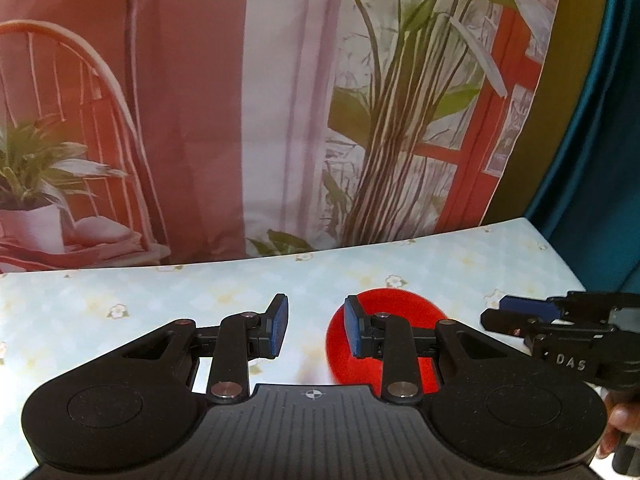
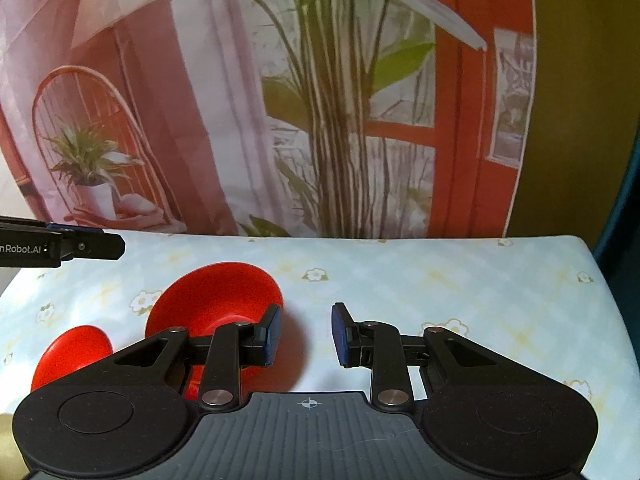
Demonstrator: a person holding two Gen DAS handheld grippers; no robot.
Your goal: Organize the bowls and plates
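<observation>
In the left wrist view, the left tool [image 1: 316,326] hovers over the counter [image 1: 200,300] with its jaws parted by a moderate gap and nothing between them. A red bowl [image 1: 400,308] sits on the counter just behind the right-hand pad [image 1: 352,326], partly hidden by that finger's linkage. It looks like thin moulded plastic: probably light, stiff enough to keep its shape, smooth and a little slippery, unlikely to break. Being round, it has no long axis; only the rim offers a hold, so a pinch across the wall, one pad inside and one outside, seems the sensible grip. The right tool [image 1: 496,314] enters at the right edge, seen side-on.

In the right wrist view, the right tool [image 2: 306,334] also stands moderately open and empty. A large red bowl [image 2: 216,300] lies ahead and to the left of its left pad [image 2: 274,330], tipped so that its flared wall faces the camera; whether the mouth faces up or down I cannot tell. A smaller red bowl [image 2: 72,352] sits further left, low beside the tool body. Both rest on the flowered counter [image 2: 440,280]. The left tool [image 2: 108,246] pokes in at the far left edge.
</observation>
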